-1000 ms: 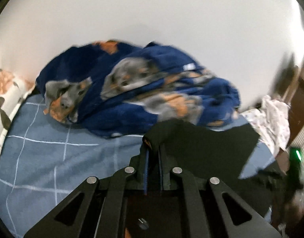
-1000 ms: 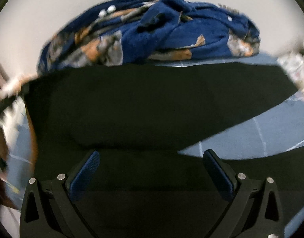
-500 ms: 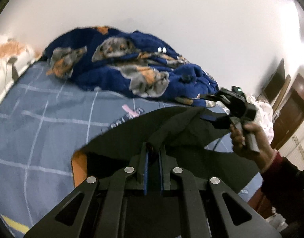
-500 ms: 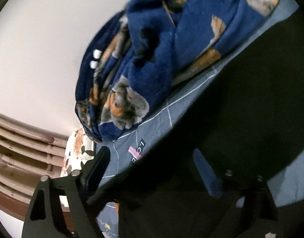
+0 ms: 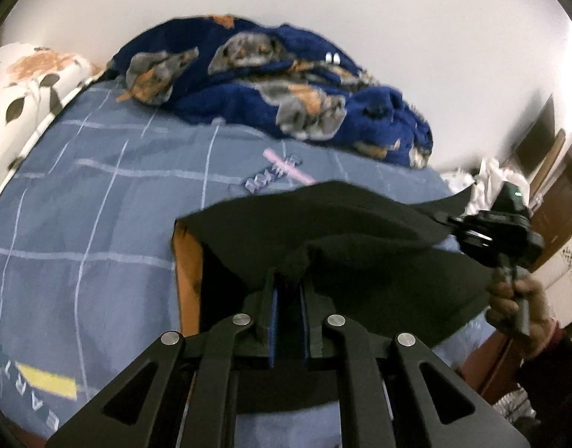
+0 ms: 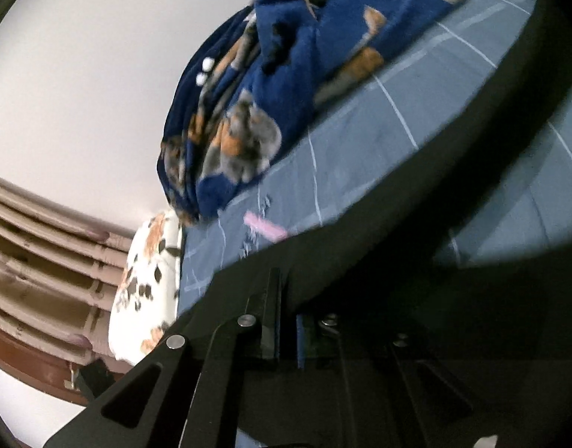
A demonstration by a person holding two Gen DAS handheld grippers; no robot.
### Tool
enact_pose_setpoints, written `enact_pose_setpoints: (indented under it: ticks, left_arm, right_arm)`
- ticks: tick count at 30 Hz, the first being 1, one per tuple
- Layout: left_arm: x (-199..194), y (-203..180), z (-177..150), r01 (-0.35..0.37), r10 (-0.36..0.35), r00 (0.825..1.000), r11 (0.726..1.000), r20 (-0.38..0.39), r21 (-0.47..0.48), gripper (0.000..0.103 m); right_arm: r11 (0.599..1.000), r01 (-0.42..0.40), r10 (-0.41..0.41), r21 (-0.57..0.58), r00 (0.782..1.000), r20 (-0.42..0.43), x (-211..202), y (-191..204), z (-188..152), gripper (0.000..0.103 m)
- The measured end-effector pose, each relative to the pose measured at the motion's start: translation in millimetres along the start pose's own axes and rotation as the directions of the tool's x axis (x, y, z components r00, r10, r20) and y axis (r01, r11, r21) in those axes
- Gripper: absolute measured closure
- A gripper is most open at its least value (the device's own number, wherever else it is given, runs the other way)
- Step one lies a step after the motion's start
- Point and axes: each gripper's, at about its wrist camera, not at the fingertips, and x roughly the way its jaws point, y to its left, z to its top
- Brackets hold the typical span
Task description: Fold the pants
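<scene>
left tongs (image 5: pixel 289 283) pinching black pants (image 5: pixel 360 231), bedsheet (image 5: pixel 99 194) lettering blurred, unreadable

Ahead of me lies a blue-grey bedsheet (image 5: pixel 99 194) crossed by thin pale grid lines, which I take as my landmark. Printed on it near the middle is a pink bar with pale lettering (image 5: pixel 282 173), and near its left front edge a yellow stripe with white letters (image 5: pixel 36 380). At the sheet's far edge, against a plain white wall (image 5: pixel 323 7), a rumpled navy fleece blanket with grey and orange dog faces (image 5: pixel 271 74) is heaped. A white pillow with orange and dark leaf prints (image 5: pixel 21 86) sits at the sheet's far left corner. Beyond the pillow I see a ribbed brown headboard (image 6: pixel 43 261).
</scene>
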Motion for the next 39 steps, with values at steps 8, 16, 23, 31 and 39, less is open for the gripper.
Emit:
enact_pose_setpoints:
  ticks: [8, 16, 23, 31, 39]
  left_arm:
    - [-3, 10, -50, -0.059, 0.059, 0.994, 0.998, -0.088, 0.006, 0.091]
    - [1, 21, -73, -0.103, 0.105, 0.987, 0.994, -0.124, 0.02, 0.091]
    - [-15, 28, -68, -0.257, 0.262, 0.959, 0.965, -0.111, 0.055, 0.085]
    - [-46, -1, -38, -0.236, 0.234, 0.972, 0.97, 0.033, 0.065, 0.081]
    - [44, -69, -31, -0.101, 0.113, 0.993, 0.969, -0.043, 0.226, 0.08]
  right_arm:
    - [0.998, 0.06, -0.06, 0.012, 0.997, -0.044, -17, -12, -86, 0.097]
    - [0.992, 0.092, -0.082, 0.09, 0.991, -0.108, -6, -48, -127, 0.097]
    - [0.991, 0.085, -0.073, 0.1, 0.99, -0.118, -1, -54, -131, 0.097]
    - [0.99, 0.037, -0.022, 0.134, 0.993, -0.114, 3, -58, -134, 0.097]
    - [0.993, 0.002, 0.01, 0.121, 0.995, -0.104, 6, -56, -135, 0.095]
